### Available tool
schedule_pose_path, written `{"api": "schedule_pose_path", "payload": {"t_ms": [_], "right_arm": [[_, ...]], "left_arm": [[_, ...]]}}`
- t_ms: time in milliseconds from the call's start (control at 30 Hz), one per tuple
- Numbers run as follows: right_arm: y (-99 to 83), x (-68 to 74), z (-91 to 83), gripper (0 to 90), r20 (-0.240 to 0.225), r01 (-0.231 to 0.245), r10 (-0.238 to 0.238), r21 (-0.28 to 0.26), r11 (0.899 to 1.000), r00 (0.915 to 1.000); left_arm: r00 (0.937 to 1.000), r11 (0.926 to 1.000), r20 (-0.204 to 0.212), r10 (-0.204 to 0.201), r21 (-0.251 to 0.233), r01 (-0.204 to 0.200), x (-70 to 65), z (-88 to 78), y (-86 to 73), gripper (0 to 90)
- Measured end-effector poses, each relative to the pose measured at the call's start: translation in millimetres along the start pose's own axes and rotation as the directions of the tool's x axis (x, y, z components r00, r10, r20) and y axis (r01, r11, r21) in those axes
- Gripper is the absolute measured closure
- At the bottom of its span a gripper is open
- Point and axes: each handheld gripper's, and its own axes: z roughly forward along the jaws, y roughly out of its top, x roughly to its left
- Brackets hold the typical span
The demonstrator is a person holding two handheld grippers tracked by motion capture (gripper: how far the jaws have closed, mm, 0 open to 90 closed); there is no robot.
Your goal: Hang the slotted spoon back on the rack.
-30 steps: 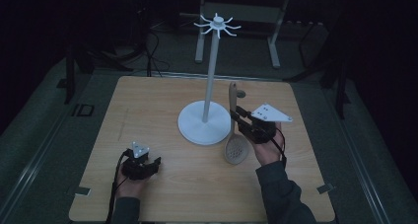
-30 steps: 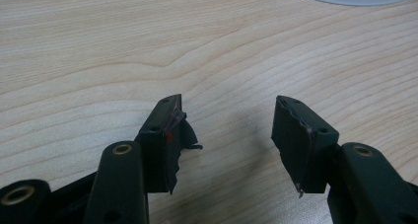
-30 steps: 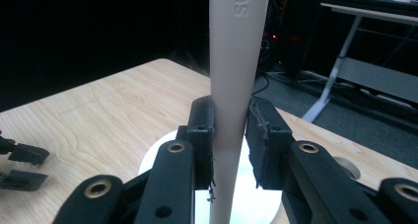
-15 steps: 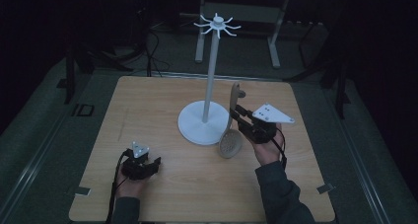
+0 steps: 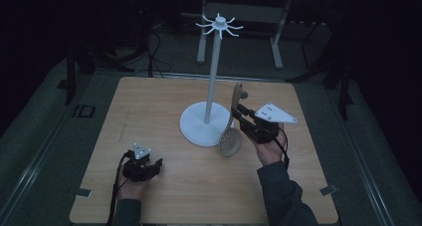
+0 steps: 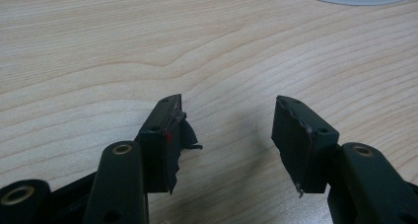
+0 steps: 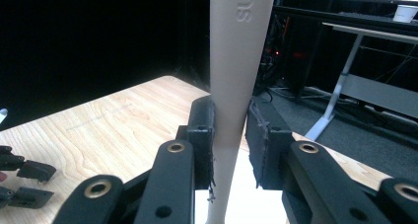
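Clamping the beige slotted spoon [image 5: 232, 131] by the middle of its handle, the right gripper [image 5: 242, 117] holds it nearly upright just beside the white hook stand [image 5: 212, 81], perforated bowl down near the stand's round base. It looks light and stiff, probably smooth plastic, so it could swivel between the pads; a hold nearer the handle's top end, by the hanging hole, would likely steady it. The left gripper [image 5: 148, 166] rests near the front of the wooden table [image 5: 149, 106], jaws spread with nothing between them.

White stand [image 5: 211, 111] mid-table — sides free
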Motion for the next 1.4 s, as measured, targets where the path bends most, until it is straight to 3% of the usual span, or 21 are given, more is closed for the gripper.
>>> {"api": "schedule_pose_path", "payload": {"t_ms": [733, 1100, 1400], "right_arm": [[11.3, -4.3, 2.7, 73.3, 0.015, -0.001, 0.001, -0.002, 1.000, 0.9999], [20.0, -11.0, 5.5, 73.3, 0.021, -0.035, 0.035, -0.009, 0.999, 0.9992], [28.0, -13.9, 9.1, 73.3, 0.025, -0.032, 0.032, -0.009, 0.999, 0.9992]], "left_arm": [[1.0000, 1.0000, -0.002, -0.001, -0.002, 0.001, -0.2, -0.5, 0.0, 46.0], [1.0000, 1.0000, -0.003, 0.000, -0.002, 0.000, 0.9, -0.9, -0.1, 46.0], [1.0000, 1.0000, -0.003, -0.003, -0.002, 0.003, 1.2, -1.3, -0.1, 46.0]]}}
